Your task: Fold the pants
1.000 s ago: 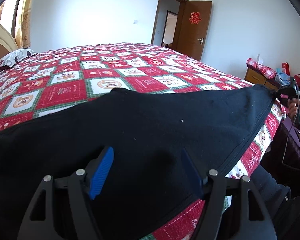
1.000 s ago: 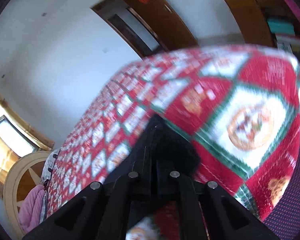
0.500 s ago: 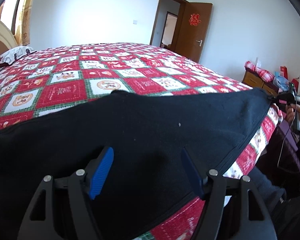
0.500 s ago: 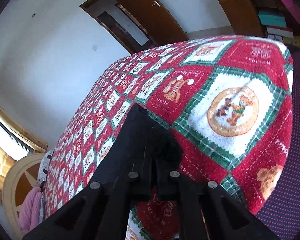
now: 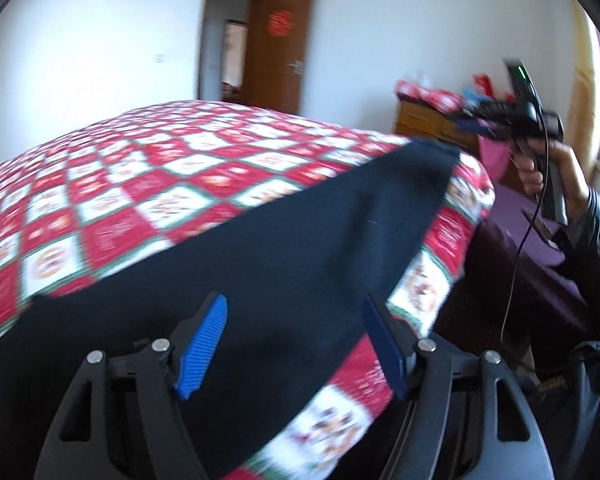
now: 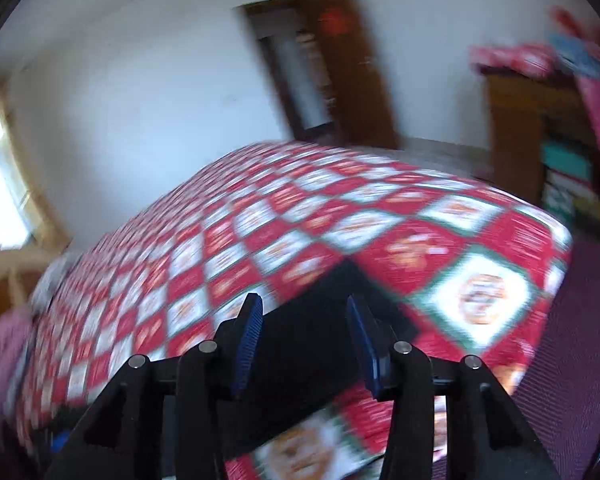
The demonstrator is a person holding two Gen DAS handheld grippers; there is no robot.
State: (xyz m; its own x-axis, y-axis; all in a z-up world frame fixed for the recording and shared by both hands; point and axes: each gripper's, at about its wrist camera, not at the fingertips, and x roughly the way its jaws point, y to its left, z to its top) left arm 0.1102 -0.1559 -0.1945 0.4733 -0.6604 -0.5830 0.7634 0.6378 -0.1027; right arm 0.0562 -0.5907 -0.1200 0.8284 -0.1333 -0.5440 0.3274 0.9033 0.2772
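Both wrist cams low, close – share bed (image 5: 148,200)

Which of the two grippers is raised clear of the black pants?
The right gripper, seen from the left wrist camera hanging in the air beyond the far corner of the black pants, jaws open. The left gripper hangs open low over the cloth.

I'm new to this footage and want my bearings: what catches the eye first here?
The red, white and green checked bedspread fills the bed. Black pants lie flat along its near edge. The left gripper hovers open over them; the right gripper stands open above their far corner.
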